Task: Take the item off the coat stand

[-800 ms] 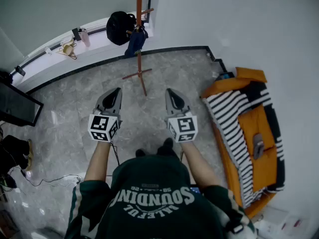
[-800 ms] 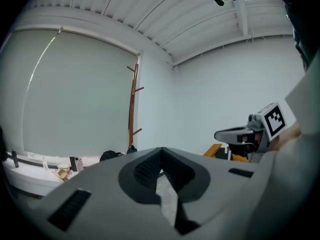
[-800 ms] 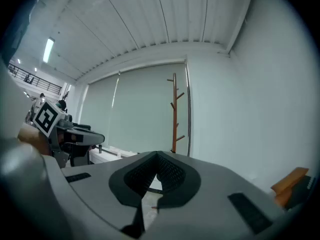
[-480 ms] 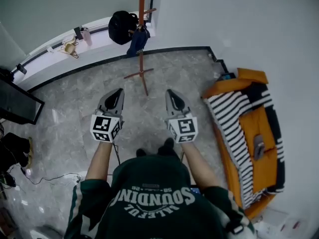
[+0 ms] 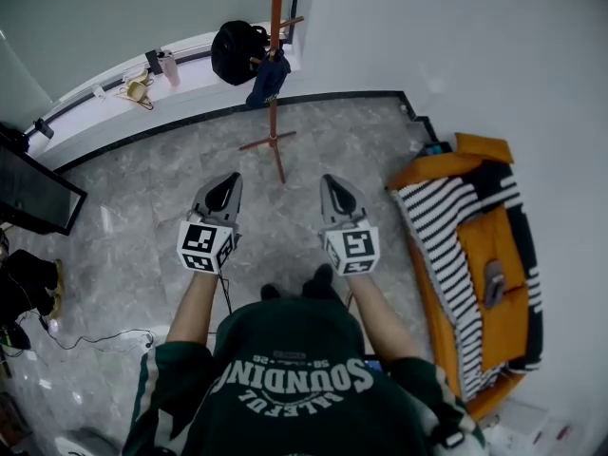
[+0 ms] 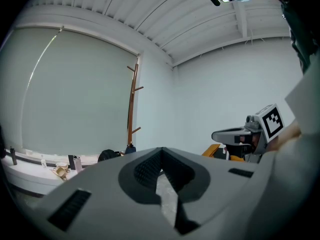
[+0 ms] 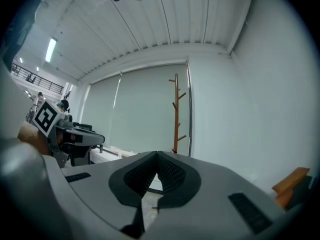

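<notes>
The wooden coat stand (image 5: 276, 65) rises in the far corner of the room, a few steps ahead of me. A dark blue item (image 5: 267, 79) hangs low on it. In the left gripper view the coat stand (image 6: 132, 104) stands left of centre with the blue item (image 6: 130, 148) at its foot. The right gripper view shows the coat stand (image 7: 176, 114) straight ahead. My left gripper (image 5: 228, 180) and right gripper (image 5: 332, 180) are held side by side at waist height, both shut and holding nothing, well short of the stand.
A black bag (image 5: 237, 51) sits on the window sill (image 5: 104, 103) beside the stand, with a bottle and small items further left. An orange sofa (image 5: 475, 245) with a striped blanket lines the right wall. A dark screen (image 5: 33, 198) and floor cables (image 5: 95, 340) lie at the left.
Both grippers keep the same shut pose. The view has shifted slightly, so the stand and the grippers sit a little further right in the frame.
</notes>
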Motion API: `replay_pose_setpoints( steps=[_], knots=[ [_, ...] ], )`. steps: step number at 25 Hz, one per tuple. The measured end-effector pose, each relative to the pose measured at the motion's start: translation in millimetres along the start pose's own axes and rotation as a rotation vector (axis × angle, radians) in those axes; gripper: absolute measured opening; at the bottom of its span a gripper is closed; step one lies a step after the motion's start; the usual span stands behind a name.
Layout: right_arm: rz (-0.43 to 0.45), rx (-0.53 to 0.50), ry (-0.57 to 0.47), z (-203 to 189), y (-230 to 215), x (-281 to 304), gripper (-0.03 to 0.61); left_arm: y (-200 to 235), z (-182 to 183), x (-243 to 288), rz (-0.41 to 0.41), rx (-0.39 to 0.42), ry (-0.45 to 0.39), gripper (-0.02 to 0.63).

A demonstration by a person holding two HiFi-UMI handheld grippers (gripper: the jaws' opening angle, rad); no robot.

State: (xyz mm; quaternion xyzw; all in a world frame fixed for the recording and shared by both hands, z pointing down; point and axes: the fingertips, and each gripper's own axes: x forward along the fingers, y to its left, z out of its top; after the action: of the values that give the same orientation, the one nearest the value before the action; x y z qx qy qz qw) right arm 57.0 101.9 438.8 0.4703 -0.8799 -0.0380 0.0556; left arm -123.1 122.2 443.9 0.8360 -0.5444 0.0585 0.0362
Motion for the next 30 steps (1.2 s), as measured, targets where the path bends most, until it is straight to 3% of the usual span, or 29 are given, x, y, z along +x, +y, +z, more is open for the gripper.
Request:
replay_pose_setpoints(
  steps=[16,30],
  knots=[
    [-0.003,0.026,0.029,-7,11,9,-0.002,18,-6,9,-0.018,-0.01,0.019,0.002],
    [-0.009,0.072,0.084,-37,-43,76,-0.002,44,-21,97,-0.036,-0.019,0.075,0.002]
  ],
)
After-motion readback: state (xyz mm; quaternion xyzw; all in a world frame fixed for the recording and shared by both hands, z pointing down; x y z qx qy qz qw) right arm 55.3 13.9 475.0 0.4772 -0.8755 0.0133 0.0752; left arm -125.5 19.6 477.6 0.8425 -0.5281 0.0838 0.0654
